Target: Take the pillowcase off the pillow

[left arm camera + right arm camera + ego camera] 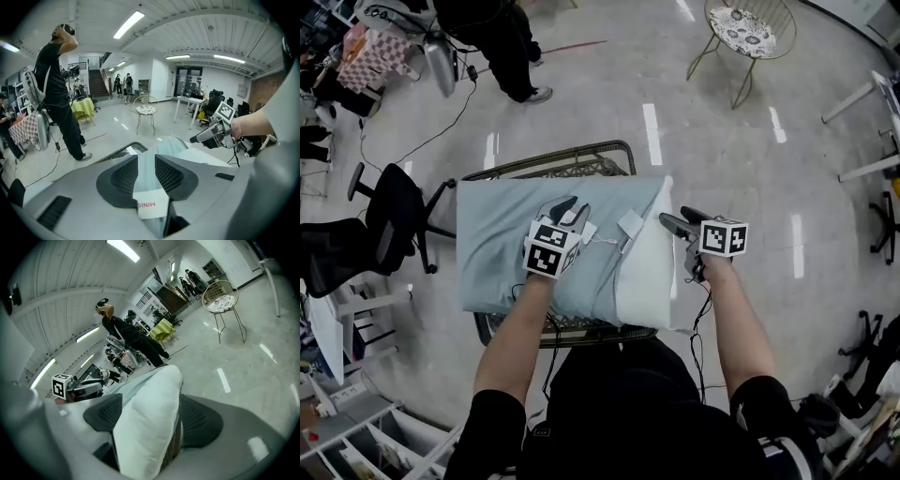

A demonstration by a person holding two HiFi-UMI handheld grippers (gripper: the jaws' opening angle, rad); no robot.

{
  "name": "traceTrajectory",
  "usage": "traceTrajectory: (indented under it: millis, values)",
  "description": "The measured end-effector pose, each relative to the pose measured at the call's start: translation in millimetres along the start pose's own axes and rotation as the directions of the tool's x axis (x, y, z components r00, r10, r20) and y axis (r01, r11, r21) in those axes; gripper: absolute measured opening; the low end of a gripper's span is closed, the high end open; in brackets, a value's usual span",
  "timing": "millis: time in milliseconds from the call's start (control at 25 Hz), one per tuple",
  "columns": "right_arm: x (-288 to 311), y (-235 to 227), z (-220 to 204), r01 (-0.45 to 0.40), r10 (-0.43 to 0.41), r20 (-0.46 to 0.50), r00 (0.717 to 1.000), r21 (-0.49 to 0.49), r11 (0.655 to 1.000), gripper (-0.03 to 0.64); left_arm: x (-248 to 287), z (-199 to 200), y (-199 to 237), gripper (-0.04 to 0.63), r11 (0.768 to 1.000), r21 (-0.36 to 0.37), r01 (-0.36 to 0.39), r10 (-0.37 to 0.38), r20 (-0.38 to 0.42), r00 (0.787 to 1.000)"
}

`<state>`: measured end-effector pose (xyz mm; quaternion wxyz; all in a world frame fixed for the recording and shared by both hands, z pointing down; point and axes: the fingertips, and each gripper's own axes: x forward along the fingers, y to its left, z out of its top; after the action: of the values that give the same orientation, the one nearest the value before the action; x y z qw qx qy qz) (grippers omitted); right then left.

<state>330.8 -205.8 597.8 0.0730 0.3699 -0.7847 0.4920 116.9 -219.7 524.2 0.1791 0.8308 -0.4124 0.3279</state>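
Observation:
A pillow lies across a wire chair [581, 153]. Its light blue pillowcase [502, 239] covers the left and middle, and the bare white pillow [645, 277] shows at the right end. My left gripper [572, 214] rests on top of the pillowcase near the middle. In the left gripper view its jaws [146, 164] stand a little apart with blue fabric and a white label [152, 206] between them. My right gripper [673, 223] is at the pillow's right end. The white pillow [145, 427] fills the space between the right gripper's [150, 403] pads, which press on it.
A black office chair [389, 216] stands left of the pillow. A person in black [502, 47] stands at the far left with cables on the floor. A wire chair with a patterned cushion [750, 33] is far right, white table legs [862, 94] beyond.

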Motion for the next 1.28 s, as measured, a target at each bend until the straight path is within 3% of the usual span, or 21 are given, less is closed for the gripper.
traceTrajectory:
  millis: [200,440,680,840,1040,1120,1280]
  values:
    - [23.8,-20.0,0.4,0.000,0.001,-0.059,0.998,0.021,1.000,0.396,54.0,-4.5,20.2,0.149,0.999,0.008,0.045,-0.044,-0.071,0.996]
    - [53.1,-15.2,-7.1,-0.079,0.084,-0.092,0.992,0.056,0.995,0.413,97.3,-22.9,17.5,0.201,0.992,0.012,0.129,-0.125,-0.164,0.979]
    - [74.0,10.4,-21.6,-0.169,0.162,-0.161,0.974,-0.030,0.985,0.407,108.8,-32.8,21.1,0.209,0.988,0.055,0.147,-0.133,-0.201,0.971]
    - [81.8,13.7,-23.6,-0.157,0.140,-0.158,0.978,-0.102,0.982,0.403,111.0,-33.7,16.7,0.196,0.983,0.090,0.157,-0.134,-0.219,0.966]
    - [70.9,13.7,-13.7,-0.109,0.102,-0.050,0.994,-0.153,0.982,0.304,111.8,-34.0,13.4,0.152,0.975,0.137,0.172,-0.138,-0.228,0.964]
    - [63.3,16.3,-8.3,-0.126,0.126,-0.014,0.992,-0.128,0.984,0.233,109.6,-32.8,15.5,0.108,0.973,0.154,0.170,-0.133,-0.226,0.965]
    - [43.6,25.3,-1.5,-0.185,0.188,0.026,0.982,-0.077,0.980,0.163,100.5,-29.0,13.6,0.023,0.974,0.164,0.159,-0.121,-0.219,0.968]
